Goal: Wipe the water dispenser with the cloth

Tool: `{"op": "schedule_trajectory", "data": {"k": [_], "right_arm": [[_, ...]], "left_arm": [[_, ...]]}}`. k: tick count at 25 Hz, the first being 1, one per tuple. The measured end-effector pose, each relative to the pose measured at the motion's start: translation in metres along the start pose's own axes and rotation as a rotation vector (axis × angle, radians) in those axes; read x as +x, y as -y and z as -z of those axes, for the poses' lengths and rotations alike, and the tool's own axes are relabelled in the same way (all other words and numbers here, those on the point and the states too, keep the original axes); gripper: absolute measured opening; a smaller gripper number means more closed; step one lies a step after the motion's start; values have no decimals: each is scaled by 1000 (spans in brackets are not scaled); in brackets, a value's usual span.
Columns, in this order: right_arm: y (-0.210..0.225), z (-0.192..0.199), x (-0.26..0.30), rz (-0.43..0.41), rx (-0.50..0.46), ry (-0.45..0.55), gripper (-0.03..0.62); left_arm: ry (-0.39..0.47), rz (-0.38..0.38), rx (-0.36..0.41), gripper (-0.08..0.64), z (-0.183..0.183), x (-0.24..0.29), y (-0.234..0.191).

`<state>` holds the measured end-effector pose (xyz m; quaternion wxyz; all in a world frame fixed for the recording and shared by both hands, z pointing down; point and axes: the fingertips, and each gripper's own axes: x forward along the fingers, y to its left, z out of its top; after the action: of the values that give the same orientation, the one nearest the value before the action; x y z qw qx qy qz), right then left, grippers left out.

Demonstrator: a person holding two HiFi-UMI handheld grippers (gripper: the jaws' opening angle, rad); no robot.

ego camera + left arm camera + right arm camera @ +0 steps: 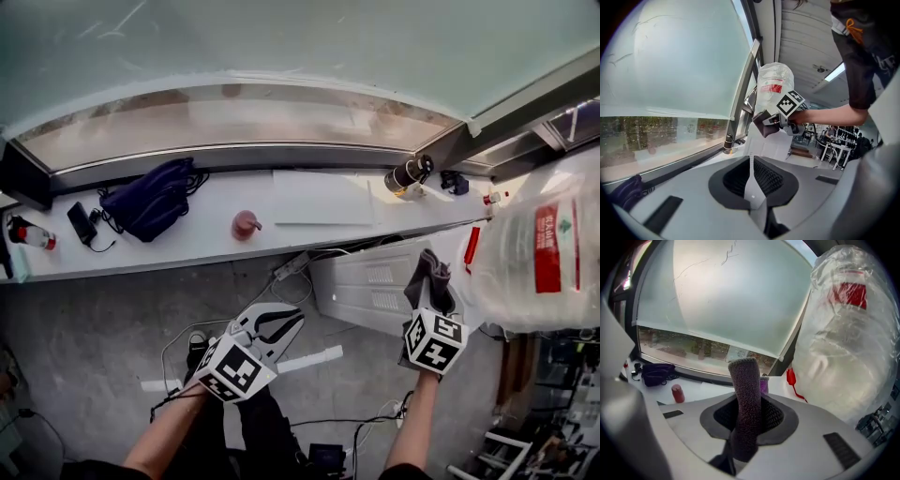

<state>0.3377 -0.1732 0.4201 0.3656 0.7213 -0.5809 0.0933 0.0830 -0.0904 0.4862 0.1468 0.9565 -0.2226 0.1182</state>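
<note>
Grey cloth [745,380] — one — in right gripper [747,422]

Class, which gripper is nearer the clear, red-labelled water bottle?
Right. The right gripper, gripping a dark knitted cloth, sits just left of the clear bottle; the left gripper is farther left.

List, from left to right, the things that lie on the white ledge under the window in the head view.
Red-and-white bottle → black device with a cable → dark blue bag → small red object → white sheet → black cylinder → small dark object.
</note>
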Motion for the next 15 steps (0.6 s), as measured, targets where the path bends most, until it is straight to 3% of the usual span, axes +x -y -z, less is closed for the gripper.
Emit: {"op": "schedule_trajectory", "data": {"k": [4, 10, 15], "right_arm": [[13, -12, 18, 58, -27, 2, 101], [9, 5, 53, 76, 33, -32, 101], [-4, 9, 61, 150, -111, -14, 101]], "left_arm": [[-6, -2, -7, 34, 5, -8, -7], [-24, -13, -44, 34, 23, -12, -16], [-39, -16, -55, 34, 33, -9, -23]]}}
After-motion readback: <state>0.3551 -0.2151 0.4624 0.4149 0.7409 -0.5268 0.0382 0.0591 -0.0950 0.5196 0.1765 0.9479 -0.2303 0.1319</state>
